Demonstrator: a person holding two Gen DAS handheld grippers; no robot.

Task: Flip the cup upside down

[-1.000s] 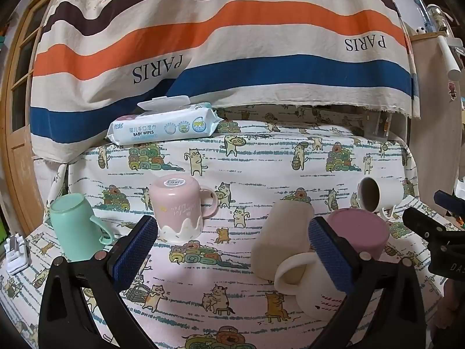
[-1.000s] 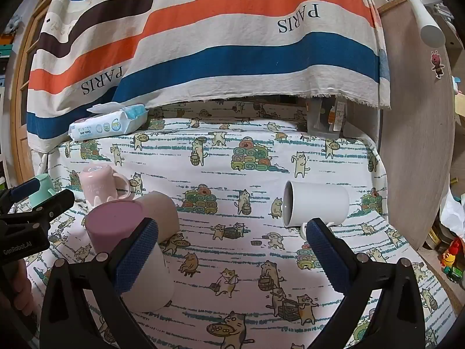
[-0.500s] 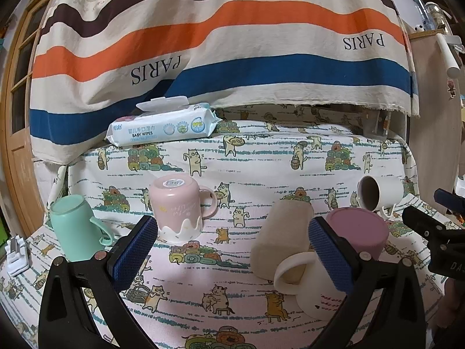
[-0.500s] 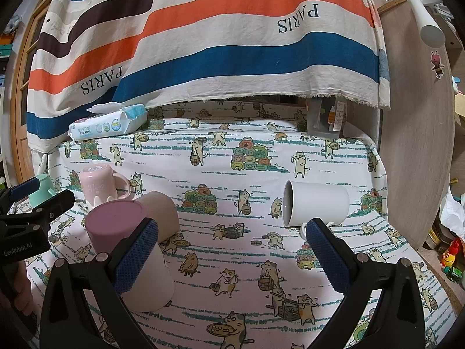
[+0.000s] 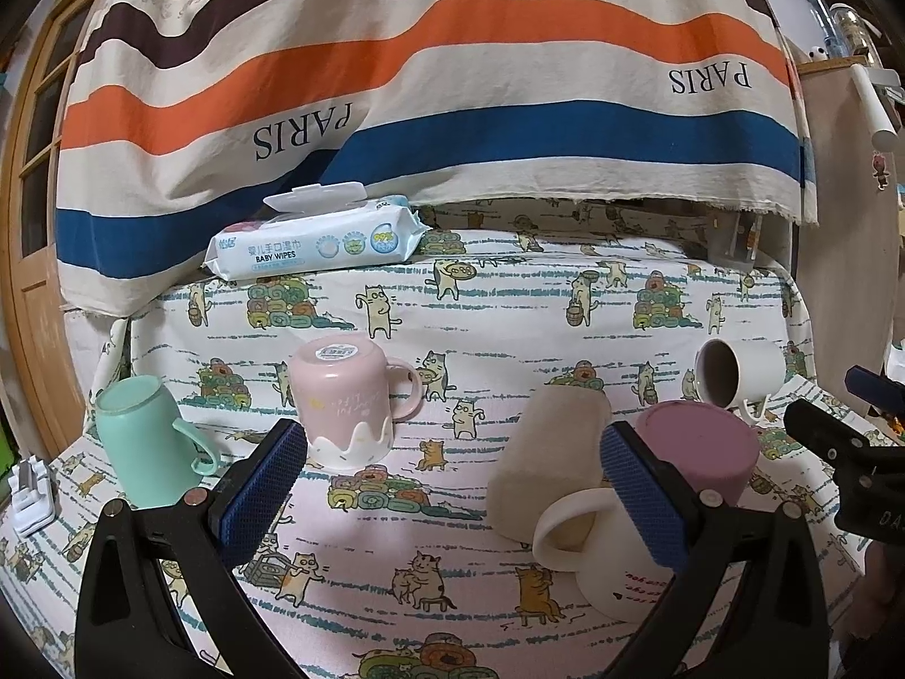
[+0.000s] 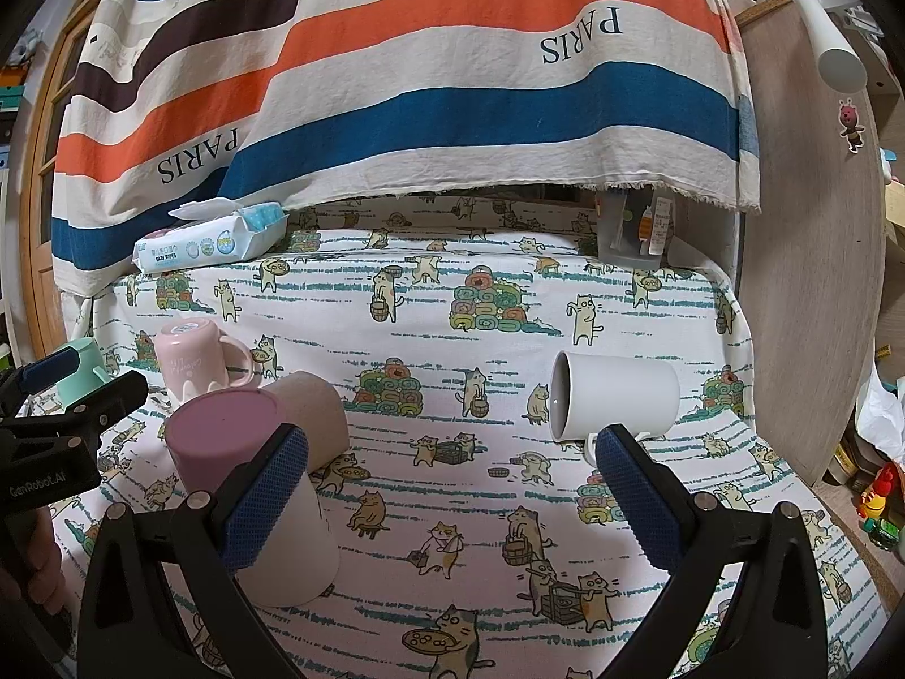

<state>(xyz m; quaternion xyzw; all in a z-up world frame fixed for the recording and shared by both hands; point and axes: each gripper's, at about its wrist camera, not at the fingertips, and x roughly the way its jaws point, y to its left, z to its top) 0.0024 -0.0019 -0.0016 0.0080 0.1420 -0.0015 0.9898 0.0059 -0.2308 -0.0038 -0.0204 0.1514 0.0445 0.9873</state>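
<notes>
A white mug (image 6: 616, 399) lies on its side on the cat-print cloth, mouth facing left, just beyond my open right gripper (image 6: 447, 501); it also shows in the left wrist view (image 5: 738, 373). A beige cup (image 5: 546, 469) lies on its side. A mauve-and-cream mug (image 5: 698, 452) stands upside down beside it. A pink cup (image 5: 342, 407) stands upside down. A mint cup (image 5: 141, 435) stands mouth up, tilted, at the left. My left gripper (image 5: 452, 492) is open and empty, short of the beige cup.
A pack of baby wipes (image 5: 314, 243) lies at the back under a hanging striped cloth (image 5: 424, 85). A wooden panel (image 6: 814, 283) stands along the right edge. A white plug (image 5: 28, 489) lies at the far left. A clear container (image 6: 636, 235) sits at the back right.
</notes>
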